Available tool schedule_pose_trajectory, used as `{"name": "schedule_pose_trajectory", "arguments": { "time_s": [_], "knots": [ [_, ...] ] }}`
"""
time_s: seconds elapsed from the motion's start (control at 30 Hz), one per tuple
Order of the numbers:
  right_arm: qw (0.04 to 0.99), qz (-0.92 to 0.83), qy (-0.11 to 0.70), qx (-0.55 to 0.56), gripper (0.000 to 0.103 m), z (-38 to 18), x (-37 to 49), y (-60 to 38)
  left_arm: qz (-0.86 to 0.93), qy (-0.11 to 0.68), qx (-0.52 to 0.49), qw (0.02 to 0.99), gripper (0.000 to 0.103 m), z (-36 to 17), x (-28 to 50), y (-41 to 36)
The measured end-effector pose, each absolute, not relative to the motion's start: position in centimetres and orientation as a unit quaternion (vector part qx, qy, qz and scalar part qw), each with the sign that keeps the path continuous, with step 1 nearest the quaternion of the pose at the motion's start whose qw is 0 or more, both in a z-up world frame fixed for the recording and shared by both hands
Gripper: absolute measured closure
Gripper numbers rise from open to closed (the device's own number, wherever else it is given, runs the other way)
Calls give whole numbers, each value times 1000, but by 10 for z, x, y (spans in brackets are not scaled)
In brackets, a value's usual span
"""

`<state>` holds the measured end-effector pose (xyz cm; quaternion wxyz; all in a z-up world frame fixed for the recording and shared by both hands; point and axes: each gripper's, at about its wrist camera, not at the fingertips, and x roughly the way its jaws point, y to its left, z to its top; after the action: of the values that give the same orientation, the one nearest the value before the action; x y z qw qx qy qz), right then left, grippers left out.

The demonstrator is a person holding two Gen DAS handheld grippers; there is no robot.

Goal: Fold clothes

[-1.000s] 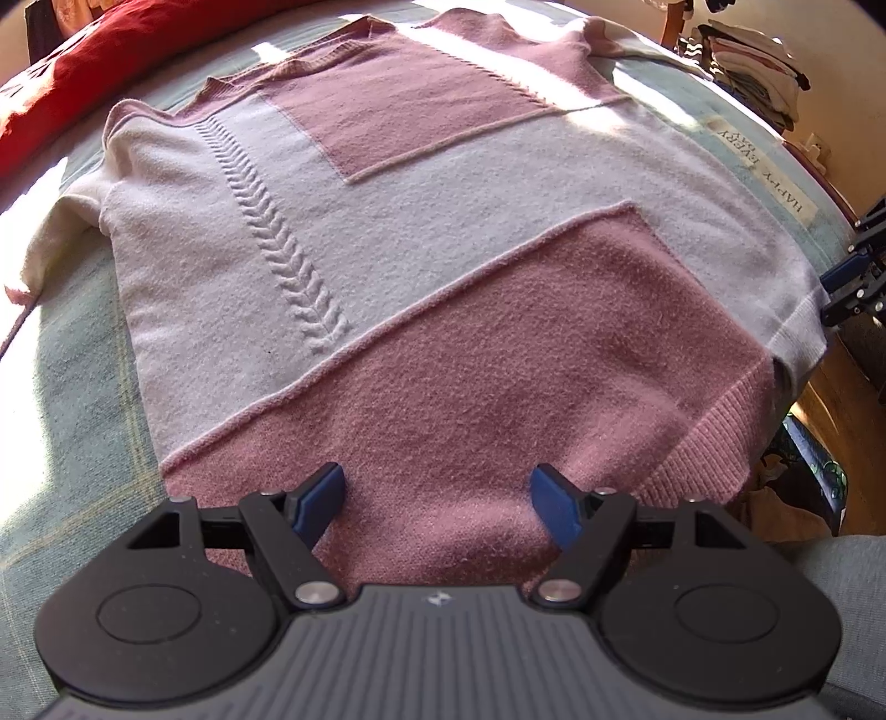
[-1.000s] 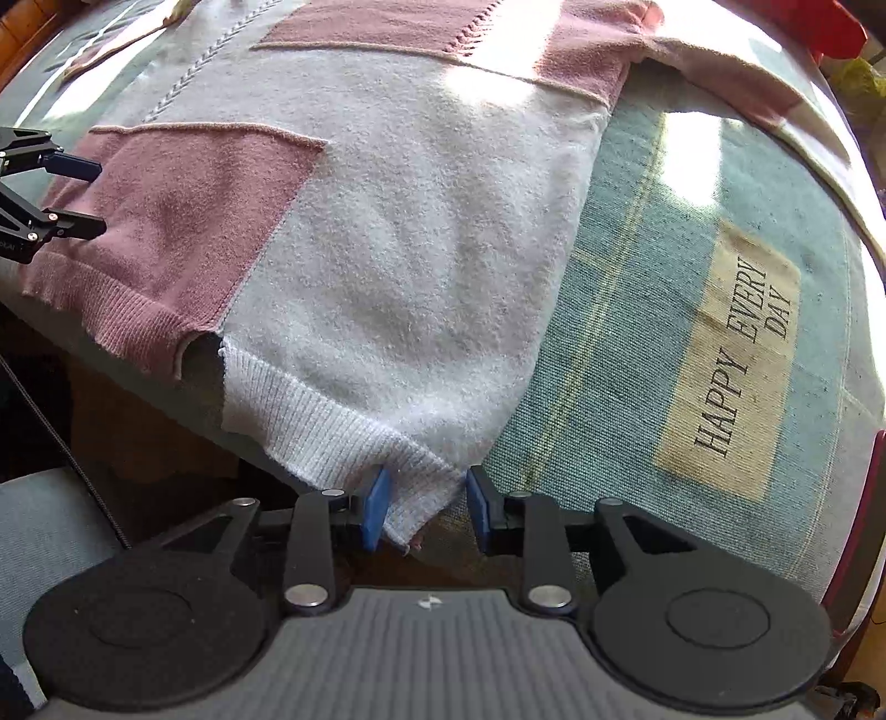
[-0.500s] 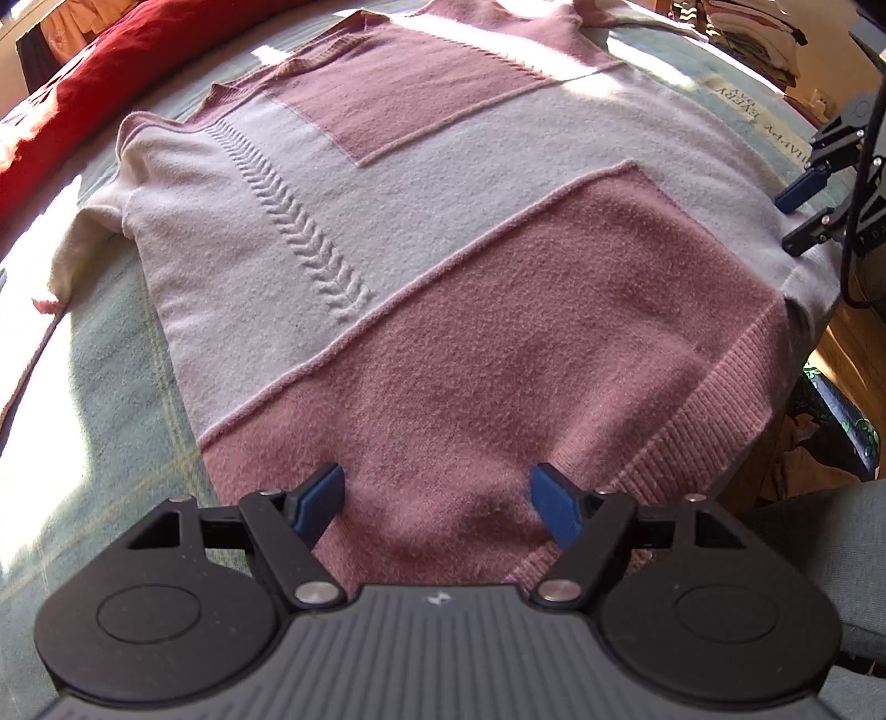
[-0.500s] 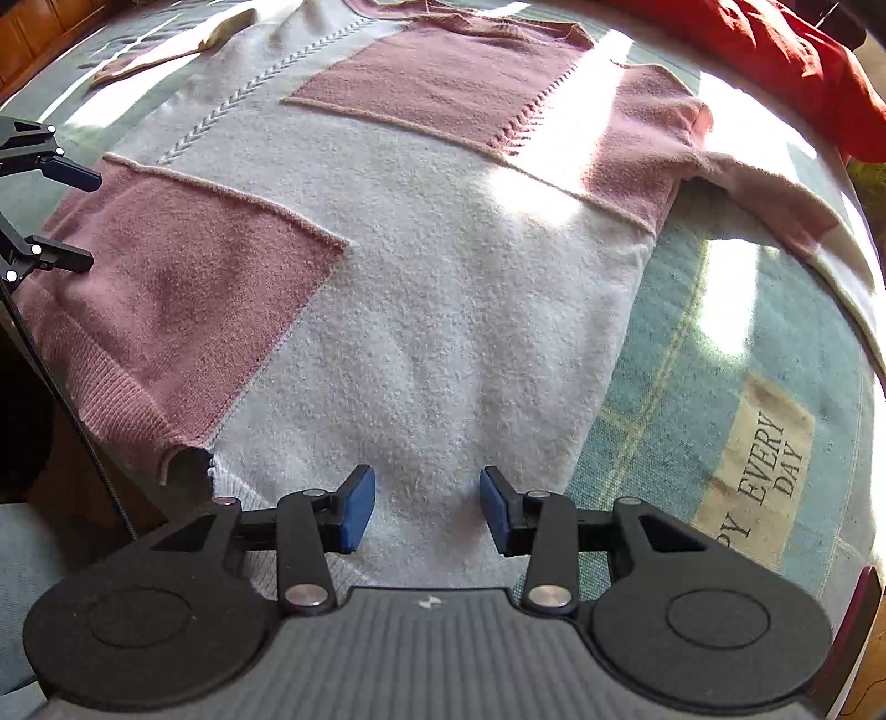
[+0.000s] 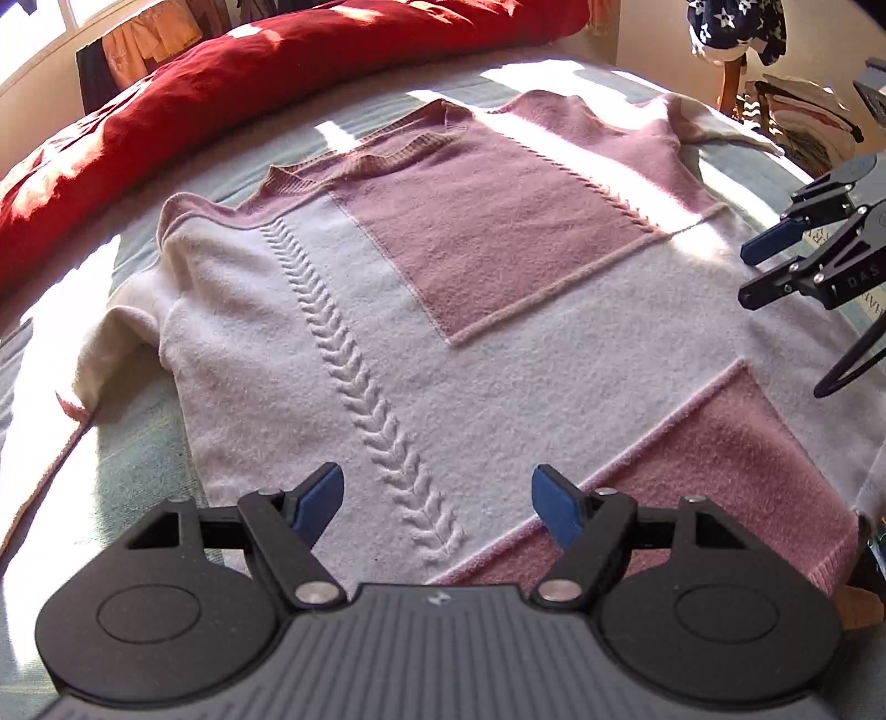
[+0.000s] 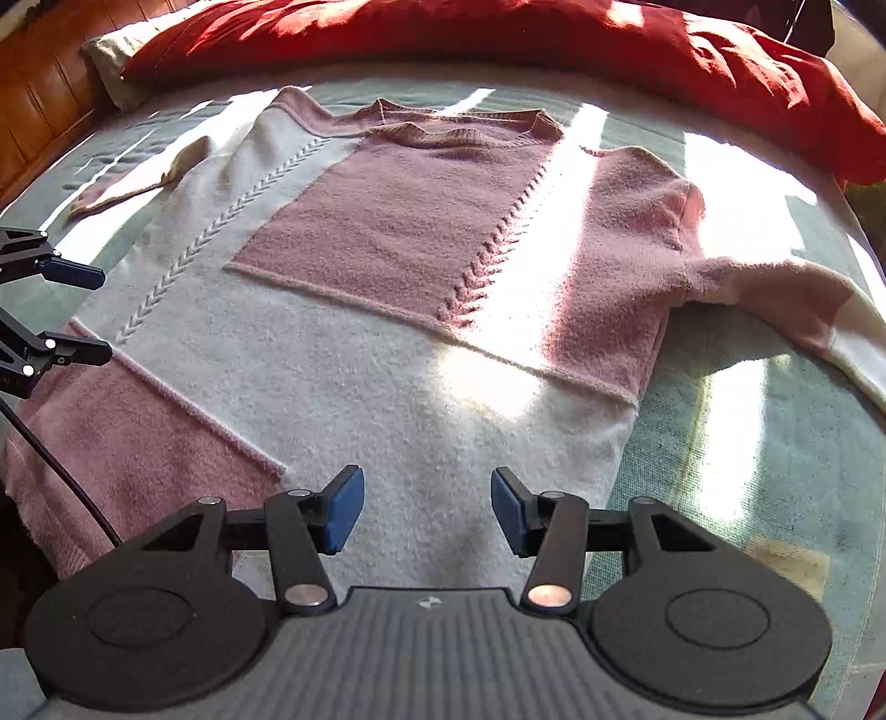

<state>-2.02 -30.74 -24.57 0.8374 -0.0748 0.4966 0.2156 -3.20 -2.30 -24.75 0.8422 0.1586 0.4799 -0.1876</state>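
Observation:
A pink and white knit sweater lies flat, front up, on the bed, its collar at the far end and both sleeves spread out to the sides. My left gripper hovers open over the lower left part of the sweater, above the cable-knit stripe, with nothing between its blue pads. My right gripper hovers over the white lower right part; its jaws are opening and hold nothing. Each gripper shows at the edge of the other's view: the right gripper, the left gripper.
A pale green bedspread covers the bed. A red duvet is bunched along the far side. Stacked clothes sit off the bed at the right, and a wooden wall stands at the far left.
Both grippers have moved from the sweater's hem up over its body. The right gripper, around the hem corner a second ago, has let it go and widened. The left stays open.

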Motion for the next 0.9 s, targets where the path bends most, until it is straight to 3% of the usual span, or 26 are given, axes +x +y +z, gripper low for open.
{"name": "schedule_pose_trajectory", "arguments": {
  "time_s": [0.17,0.3,0.4,0.6,0.73,0.9],
  "knots": [
    [833,200,515,-36,45,-267,-25,-335,-139,529,62,835,26,-270,-50,4],
    [823,186,537,1,45,-265,-43,-353,-118,545,59,828,27,-260,-69,6],
    [824,170,540,36,45,-251,-32,-355,-131,521,63,841,29,-243,-54,1],
    [875,149,458,57,44,-230,40,-333,-167,424,76,887,29,-234,42,-18],
    [873,139,463,70,44,-249,83,-308,-168,440,67,880,29,-253,84,-18],
    [867,119,480,63,38,-272,77,-303,-147,489,7,860,27,-269,61,36]
  ]
}}
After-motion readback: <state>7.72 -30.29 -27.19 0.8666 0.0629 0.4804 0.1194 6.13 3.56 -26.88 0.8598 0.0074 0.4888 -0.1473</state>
